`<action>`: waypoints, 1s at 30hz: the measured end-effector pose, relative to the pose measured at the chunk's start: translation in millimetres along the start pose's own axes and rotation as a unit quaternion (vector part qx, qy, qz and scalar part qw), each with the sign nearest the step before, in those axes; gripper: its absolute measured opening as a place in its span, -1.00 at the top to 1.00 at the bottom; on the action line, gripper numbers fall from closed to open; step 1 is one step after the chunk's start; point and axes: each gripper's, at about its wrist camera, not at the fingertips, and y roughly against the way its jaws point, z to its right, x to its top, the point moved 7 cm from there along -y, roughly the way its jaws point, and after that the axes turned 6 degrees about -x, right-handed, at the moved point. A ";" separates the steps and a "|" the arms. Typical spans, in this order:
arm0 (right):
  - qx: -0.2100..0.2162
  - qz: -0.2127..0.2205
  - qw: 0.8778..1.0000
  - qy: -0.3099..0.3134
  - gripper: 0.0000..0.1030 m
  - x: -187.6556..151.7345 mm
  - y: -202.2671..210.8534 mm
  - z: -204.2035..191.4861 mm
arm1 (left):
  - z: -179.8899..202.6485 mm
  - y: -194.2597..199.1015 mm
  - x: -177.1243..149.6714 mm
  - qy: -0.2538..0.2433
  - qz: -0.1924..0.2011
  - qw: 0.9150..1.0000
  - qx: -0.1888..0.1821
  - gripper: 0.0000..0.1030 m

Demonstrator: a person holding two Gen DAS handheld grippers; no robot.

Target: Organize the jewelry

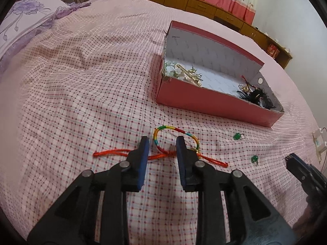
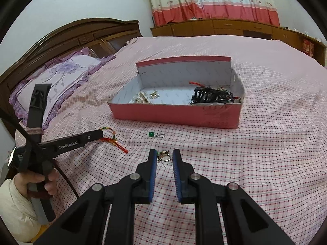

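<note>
A rainbow cord bracelet [image 1: 163, 130] with red string tails lies on the checked bedspread; it also shows in the right wrist view [image 2: 111, 137]. My left gripper [image 1: 162, 143] is open, its fingers either side of the bracelet's knot. My right gripper [image 2: 164, 155] is open around a green earring [image 2: 163, 156] that lies on the bed between its tips. A second green earring [image 2: 151, 134] lies nearer the box; both earrings show in the left wrist view [image 1: 237, 136] [image 1: 254, 159]. The open pink box [image 2: 173, 116] holds gold jewelry [image 1: 184, 72] at its left end and black pieces [image 2: 212, 97] at its right.
A purple floral pillow [image 2: 61, 77] and a wooden headboard [image 2: 81, 34] lie at the left. A wooden cabinet [image 2: 224, 27] and curtains stand beyond the bed. The person's hand [image 2: 40, 181] holds the left gripper handle. A white wall socket [image 1: 319, 145] is at the far right.
</note>
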 end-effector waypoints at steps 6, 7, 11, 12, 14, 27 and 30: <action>0.001 -0.001 1.000 -0.005 0.66 -0.4 -3.4 2.3 | -2.9 -14.8 -1.1 -0.007 -0.002 1.000 0.014 1.00; 0.002 -0.001 1.000 -0.006 0.66 -0.2 -3.8 3.2 | -2.8 -15.5 -1.6 -0.010 -0.003 1.000 0.016 1.00; 0.002 0.000 1.000 -0.012 0.66 -0.1 -5.6 6.4 | -0.5 -9.1 -1.2 -0.012 0.010 1.000 0.002 1.00; 0.002 0.000 1.000 -0.014 0.66 0.0 -5.9 7.3 | 0.9 -6.3 -1.2 -0.011 0.014 1.000 -0.003 1.00; 0.002 0.001 1.000 -0.016 0.66 0.3 -5.3 8.2 | 3.9 -0.3 -0.6 -0.011 0.020 1.000 -0.010 1.00; -0.001 0.033 0.999 -0.020 0.66 12.7 9.8 11.8 | 49.1 55.3 21.9 -0.058 0.101 0.992 -0.040 1.00; -0.004 0.043 0.999 -0.017 0.66 18.4 13.6 11.9 | 58.3 64.8 29.9 -0.069 0.122 0.989 -0.040 1.00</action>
